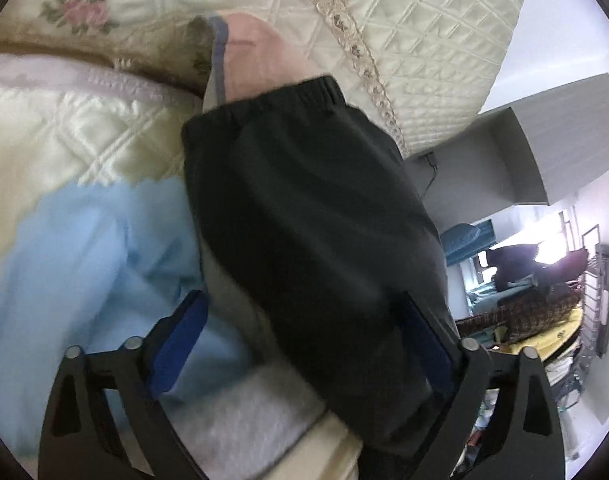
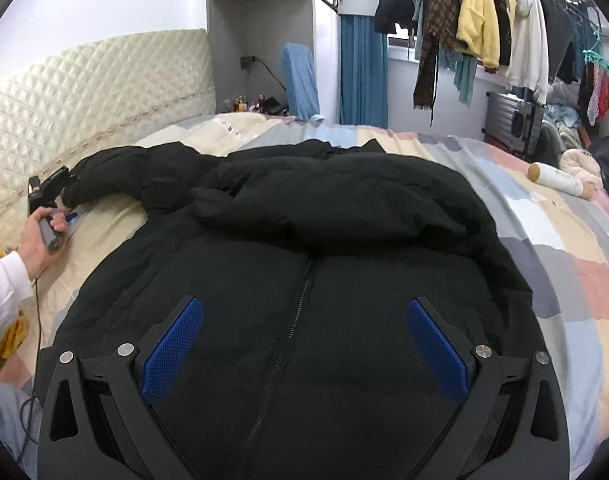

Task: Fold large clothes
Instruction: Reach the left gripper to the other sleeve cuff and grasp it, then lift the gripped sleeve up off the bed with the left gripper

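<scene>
1. The black jacket (image 2: 304, 240) lies front-up and zipped across the patchwork bedspread (image 2: 564, 248), its body spread wide and its hood bunched near the top. One sleeve (image 1: 304, 200) runs out toward the quilted headboard (image 2: 104, 92) on the left side of the bed.

2. The step in hand looks like picking up that sleeve to fold it across the chest. I'd take it close to the cuff (image 1: 288, 92), pinch through both layers of padding, then carry it low and flat so the puffy fabric doesn't drag the shoulder out of line.

3. The left gripper (image 1: 304, 344) sits over the sleeve end with its jaws wide apart. The sleeve lies between the blue pads (image 1: 176, 344), and the far pad looks close against the fabric, but nothing is pinched yet.

4. From the right wrist view, a hand (image 2: 44, 232) in a white sleeve holds that tool right at the sleeve's tip.

5. The right gripper (image 2: 304, 348) hangs above the lower front of the jacket, near the zip (image 2: 292, 320), jaws spread wide and holding nothing. Whether it touches the cloth I can't tell.
</scene>
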Motion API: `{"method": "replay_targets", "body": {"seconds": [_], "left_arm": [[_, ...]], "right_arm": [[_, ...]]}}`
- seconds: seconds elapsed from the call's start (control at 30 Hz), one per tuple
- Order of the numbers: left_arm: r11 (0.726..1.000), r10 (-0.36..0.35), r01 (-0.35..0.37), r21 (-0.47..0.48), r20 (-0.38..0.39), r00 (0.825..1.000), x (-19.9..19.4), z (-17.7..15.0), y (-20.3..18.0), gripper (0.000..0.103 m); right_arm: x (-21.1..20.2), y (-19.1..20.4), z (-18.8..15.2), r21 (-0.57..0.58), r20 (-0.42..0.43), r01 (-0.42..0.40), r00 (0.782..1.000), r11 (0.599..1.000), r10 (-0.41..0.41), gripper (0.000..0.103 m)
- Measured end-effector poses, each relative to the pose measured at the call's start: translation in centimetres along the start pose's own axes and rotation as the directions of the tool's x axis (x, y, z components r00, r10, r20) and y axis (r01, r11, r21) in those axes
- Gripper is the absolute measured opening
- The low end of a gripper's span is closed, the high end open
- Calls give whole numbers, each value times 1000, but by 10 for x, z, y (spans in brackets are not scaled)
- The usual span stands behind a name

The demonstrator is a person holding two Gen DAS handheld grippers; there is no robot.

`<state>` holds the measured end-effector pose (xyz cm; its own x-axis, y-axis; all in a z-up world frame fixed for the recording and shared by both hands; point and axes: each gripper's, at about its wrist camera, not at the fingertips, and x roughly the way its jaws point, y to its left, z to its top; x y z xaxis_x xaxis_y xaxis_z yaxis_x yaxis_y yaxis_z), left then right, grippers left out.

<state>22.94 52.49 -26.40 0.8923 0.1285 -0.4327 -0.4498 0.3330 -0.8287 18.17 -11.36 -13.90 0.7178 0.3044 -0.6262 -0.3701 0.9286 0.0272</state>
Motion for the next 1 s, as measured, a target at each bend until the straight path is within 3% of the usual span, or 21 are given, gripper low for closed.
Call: {"method": "replay_targets", "body": {"seconds": [0.1, 0.17, 0.27, 0.37, 0.53, 0.6, 0.7, 0.87, 1.0], "left_arm": [[1000, -9, 9, -11, 5, 1000, 4, 8, -6, 68], [999, 18, -18, 49, -7, 1000, 7, 14, -18, 33], [985, 80, -84, 153, 32, 996, -6, 14, -40, 10], [986, 101, -111, 126, 82, 992, -24, 16, -51, 4], [943, 227, -268, 196, 208, 951, -59, 17, -90, 2], [943, 234, -280, 181, 238, 943, -76, 17, -103, 1], [951, 204, -255, 177, 262, 943, -100, 16, -129, 1], [893, 196, -302, 333, 315, 928, -125, -2, -192, 1], [823, 140, -302, 480, 344, 928, -137, -33, -251, 1]], "right_arm": [[3, -1, 1, 3, -5, -2, 1000, 1000, 2, 102], [4, -1, 0, 6, -7, -3, 1000, 1000, 3, 102], [1, -4, 1, 19, -5, -8, 1000, 1000, 8, 102], [-6, -6, 2, 26, 9, -17, 1000, 1000, 17, 102], [-22, -12, 7, 20, 50, -7, 999, 1000, 6, 102], [-29, -17, 7, 24, 62, -6, 998, 1000, 4, 102], [-38, -25, 5, 36, 76, -12, 997, 999, 9, 102], [-52, -39, 1, 63, 95, 3, 995, 998, -9, 102], [-68, -55, 2, 108, 137, 12, 990, 994, -27, 102]]}}
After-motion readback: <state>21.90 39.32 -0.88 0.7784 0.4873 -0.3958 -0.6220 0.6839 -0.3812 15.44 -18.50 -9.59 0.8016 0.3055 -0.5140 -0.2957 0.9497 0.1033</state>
